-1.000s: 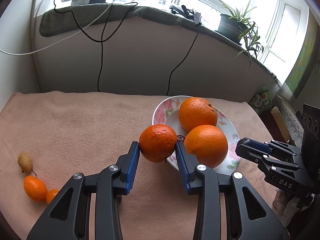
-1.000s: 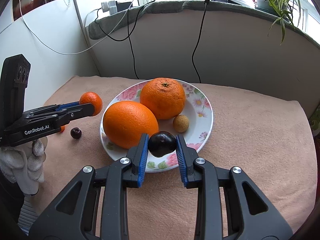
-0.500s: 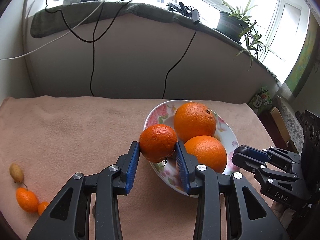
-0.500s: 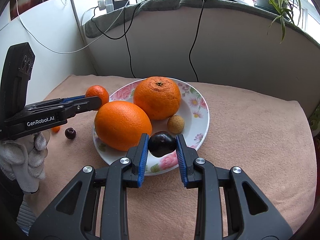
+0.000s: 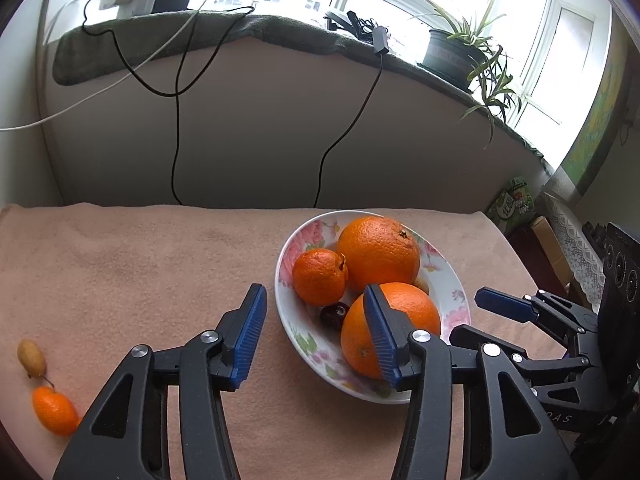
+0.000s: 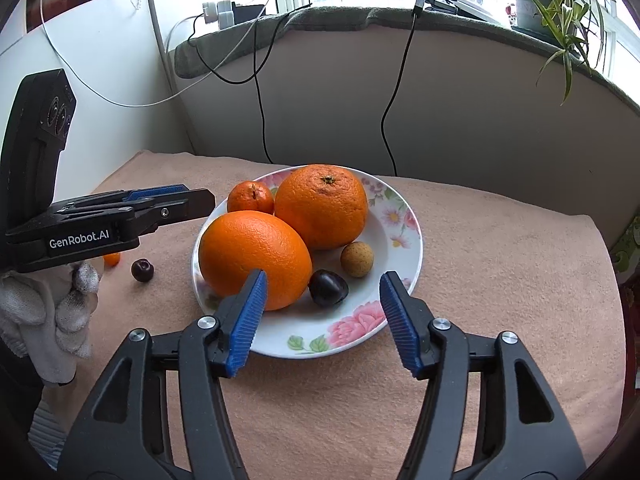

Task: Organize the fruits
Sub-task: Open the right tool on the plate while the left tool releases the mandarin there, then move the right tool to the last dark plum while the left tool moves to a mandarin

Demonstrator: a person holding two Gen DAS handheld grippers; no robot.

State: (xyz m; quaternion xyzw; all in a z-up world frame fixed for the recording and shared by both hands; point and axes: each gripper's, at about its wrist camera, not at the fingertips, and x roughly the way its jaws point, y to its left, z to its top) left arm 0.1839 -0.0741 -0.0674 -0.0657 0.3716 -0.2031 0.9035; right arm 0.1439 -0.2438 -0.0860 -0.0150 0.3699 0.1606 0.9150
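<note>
A flowered plate point(image 6: 396, 216) point(image 5: 454, 288) holds two large oranges point(image 6: 256, 258) point(image 6: 322, 206), a small mandarin point(image 5: 320, 277) point(image 6: 251, 198), a dark plum point(image 6: 328, 288) point(image 5: 335, 314) and a tan longan point(image 6: 357, 259). My left gripper point(image 5: 316, 330) is open and empty just in front of the plate's left rim. My right gripper point(image 6: 322, 322) is open and empty over the plate's near rim, behind the plum.
On the pink cloth lie a dark cherry point(image 6: 142, 270), a kumquat point(image 5: 54, 410) and a tan oval fruit point(image 5: 31, 357) at the left. A wall with hanging cables point(image 5: 176, 120) rises behind the table. A potted plant point(image 5: 456, 52) stands on the sill.
My left gripper opened and let the mandarin go onto the plate. My right gripper opened and let the plum go onto the plate. Both drew back slightly.
</note>
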